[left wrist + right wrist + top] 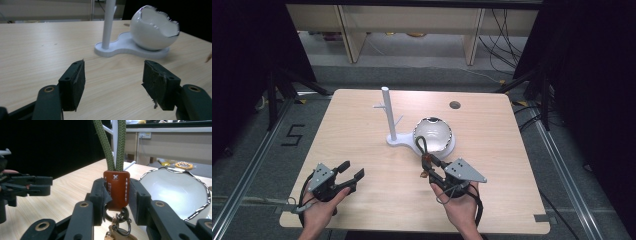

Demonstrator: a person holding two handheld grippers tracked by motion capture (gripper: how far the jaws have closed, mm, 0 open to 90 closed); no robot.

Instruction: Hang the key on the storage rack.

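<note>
Leather key strap [116,188] in right gripper [116,195]

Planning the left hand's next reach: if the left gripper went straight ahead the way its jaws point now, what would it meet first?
Probably the white stand's base, below its upright post. The left gripper is open, with bare table ahead until then. The egg-shaped bowl sits slightly right of that line; depth is hard to judge.
</note>
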